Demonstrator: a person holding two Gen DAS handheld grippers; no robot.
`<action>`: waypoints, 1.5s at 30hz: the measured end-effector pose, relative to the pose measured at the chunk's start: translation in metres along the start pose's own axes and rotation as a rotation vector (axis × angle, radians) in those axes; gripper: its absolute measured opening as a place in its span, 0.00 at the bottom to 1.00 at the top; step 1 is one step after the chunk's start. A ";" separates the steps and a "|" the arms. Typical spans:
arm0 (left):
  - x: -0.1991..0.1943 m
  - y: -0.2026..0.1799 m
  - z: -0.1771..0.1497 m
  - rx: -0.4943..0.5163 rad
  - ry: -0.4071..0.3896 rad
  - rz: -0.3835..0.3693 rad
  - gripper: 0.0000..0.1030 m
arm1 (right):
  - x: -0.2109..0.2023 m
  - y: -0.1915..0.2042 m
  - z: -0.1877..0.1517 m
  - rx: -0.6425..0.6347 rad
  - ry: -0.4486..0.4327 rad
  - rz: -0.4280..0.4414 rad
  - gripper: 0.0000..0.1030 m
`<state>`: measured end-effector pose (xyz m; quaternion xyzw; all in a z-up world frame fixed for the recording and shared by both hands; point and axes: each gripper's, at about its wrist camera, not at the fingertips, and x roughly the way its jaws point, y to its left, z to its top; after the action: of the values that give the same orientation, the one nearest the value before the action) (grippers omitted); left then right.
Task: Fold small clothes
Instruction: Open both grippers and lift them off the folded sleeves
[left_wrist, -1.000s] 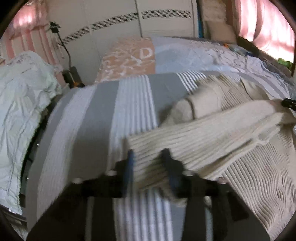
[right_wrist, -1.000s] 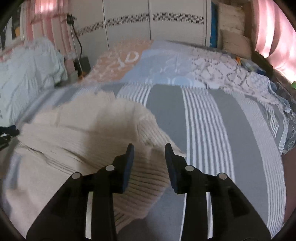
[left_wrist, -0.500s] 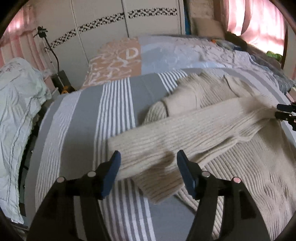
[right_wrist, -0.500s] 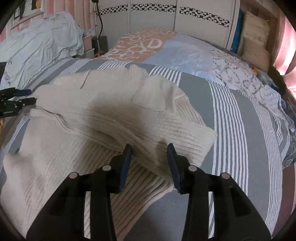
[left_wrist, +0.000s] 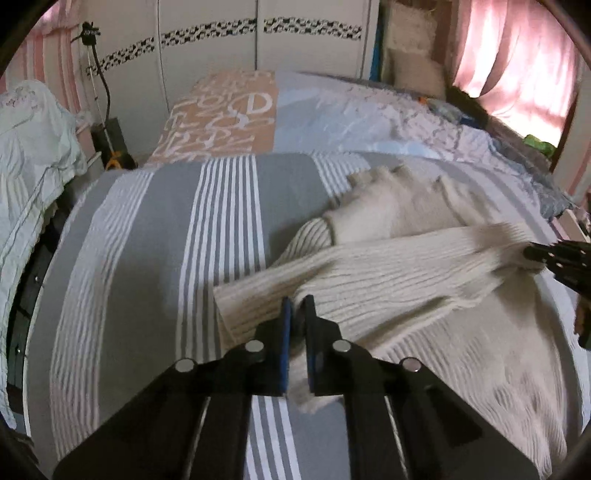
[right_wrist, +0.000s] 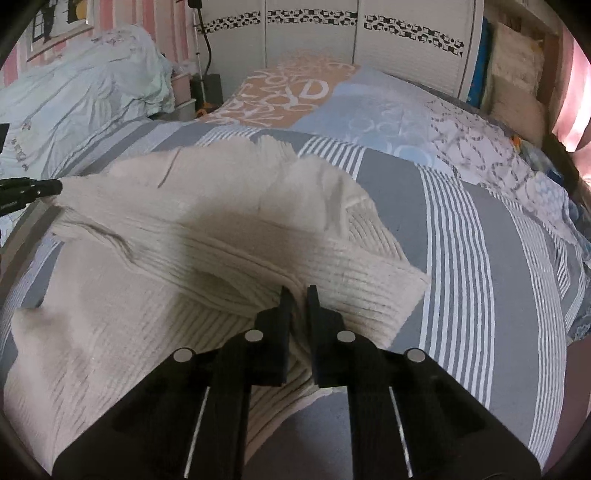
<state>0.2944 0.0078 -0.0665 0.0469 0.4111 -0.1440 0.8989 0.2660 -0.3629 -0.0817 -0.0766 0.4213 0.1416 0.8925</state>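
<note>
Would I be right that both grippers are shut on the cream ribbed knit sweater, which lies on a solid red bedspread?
Not quite: the left wrist view shows a grey and white striped bedspread, not solid red. Both the left gripper and right gripper are shut on the cream ribbed knit sweater.

Cream ribbed-knit sweater (left_wrist: 388, 273) lies on smooth striped cotton-like bedspread (left_wrist: 147, 258).

Right gripper (right_wrist: 298, 295) jaws pinch cream sweater (right_wrist: 221, 236).
</note>
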 end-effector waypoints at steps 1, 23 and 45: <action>-0.007 -0.002 -0.004 0.016 -0.006 0.009 0.07 | -0.001 0.000 -0.003 -0.004 0.008 0.012 0.08; 0.000 -0.031 -0.004 0.033 -0.044 0.098 0.63 | 0.025 0.058 0.009 0.003 -0.045 0.058 0.32; 0.011 -0.024 -0.021 0.104 0.002 0.217 0.84 | -0.034 0.033 -0.012 -0.034 -0.074 -0.107 0.80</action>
<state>0.2792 -0.0138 -0.0877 0.1376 0.3966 -0.0671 0.9052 0.2262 -0.3406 -0.0632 -0.1088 0.3811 0.1033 0.9123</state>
